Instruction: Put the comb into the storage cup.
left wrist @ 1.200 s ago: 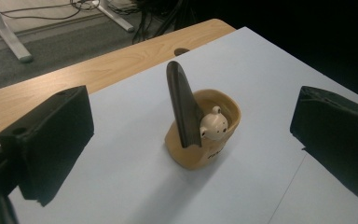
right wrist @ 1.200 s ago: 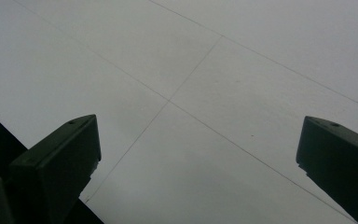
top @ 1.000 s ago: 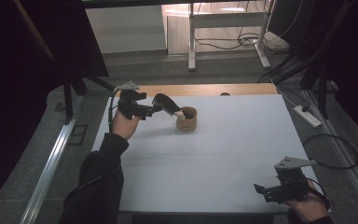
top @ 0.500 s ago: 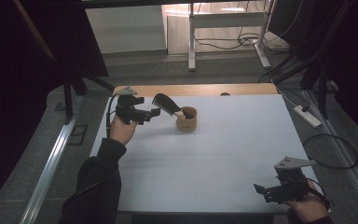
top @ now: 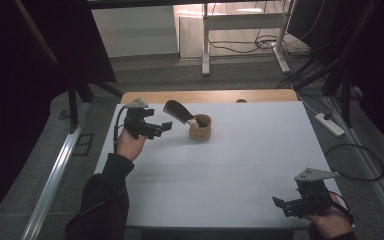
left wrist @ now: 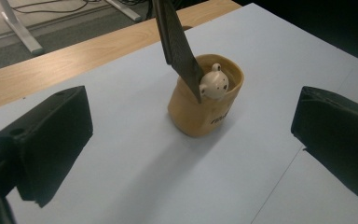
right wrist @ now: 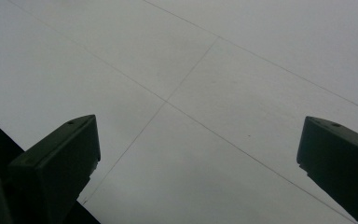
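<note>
With its jaws spread wide and nothing between them, the left gripper (top: 164,126) hangs just left of a tan cup (top: 200,127), which stands on the white table (top: 240,165) near the far edge, left of the middle. A black spatula-like blade (top: 177,111) leans out of the cup toward the gripper, and a small white bear-headed piece (left wrist: 214,83) rests on the rim beside it. To my eye the step in hand is a reach for the blade or the cup, so the jaws should line up square to the blade's flat faces and close slowly; the cup looks light and may tip. Bare tabletop lies open on the approach side, while the wooden strip (top: 210,96) behind the cup marks the far edge. Well apart, the right gripper (top: 286,206) rests by the near right corner, also spread and empty.
</note>
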{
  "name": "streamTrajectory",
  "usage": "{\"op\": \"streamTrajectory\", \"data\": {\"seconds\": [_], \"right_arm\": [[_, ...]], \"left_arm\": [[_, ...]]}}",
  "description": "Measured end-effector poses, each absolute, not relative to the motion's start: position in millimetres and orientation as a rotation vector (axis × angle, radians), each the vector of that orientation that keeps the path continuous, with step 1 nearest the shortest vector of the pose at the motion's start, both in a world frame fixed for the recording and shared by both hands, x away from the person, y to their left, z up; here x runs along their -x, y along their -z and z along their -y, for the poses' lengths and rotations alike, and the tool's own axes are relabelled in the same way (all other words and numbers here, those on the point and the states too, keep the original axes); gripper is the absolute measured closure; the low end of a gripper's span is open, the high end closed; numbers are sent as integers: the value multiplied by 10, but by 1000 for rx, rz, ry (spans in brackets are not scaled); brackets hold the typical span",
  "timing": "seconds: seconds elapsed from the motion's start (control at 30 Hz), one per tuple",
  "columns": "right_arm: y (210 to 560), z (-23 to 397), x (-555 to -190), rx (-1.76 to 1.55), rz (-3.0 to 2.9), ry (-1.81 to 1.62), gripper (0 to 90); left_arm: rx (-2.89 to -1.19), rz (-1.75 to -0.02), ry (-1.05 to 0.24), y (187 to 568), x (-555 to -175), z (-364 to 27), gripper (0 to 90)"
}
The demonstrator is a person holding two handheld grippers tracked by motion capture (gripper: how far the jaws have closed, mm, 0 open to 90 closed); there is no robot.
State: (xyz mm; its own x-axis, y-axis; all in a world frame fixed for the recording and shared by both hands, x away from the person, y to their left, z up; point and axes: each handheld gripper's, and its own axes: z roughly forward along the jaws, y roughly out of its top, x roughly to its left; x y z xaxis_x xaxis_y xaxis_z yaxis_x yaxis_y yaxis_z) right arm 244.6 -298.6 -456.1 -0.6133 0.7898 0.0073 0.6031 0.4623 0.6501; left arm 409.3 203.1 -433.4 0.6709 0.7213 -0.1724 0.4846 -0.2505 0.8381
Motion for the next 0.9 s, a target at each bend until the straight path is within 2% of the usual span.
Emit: {"op": "streamTrajectory", "data": {"seconds": [0.9], "right_arm": [[4557,2989,-2444,-1189,-2418,-904,0]], "left_arm": [[-1937,-936,-298,4502,-3883,-1986,0]]}}
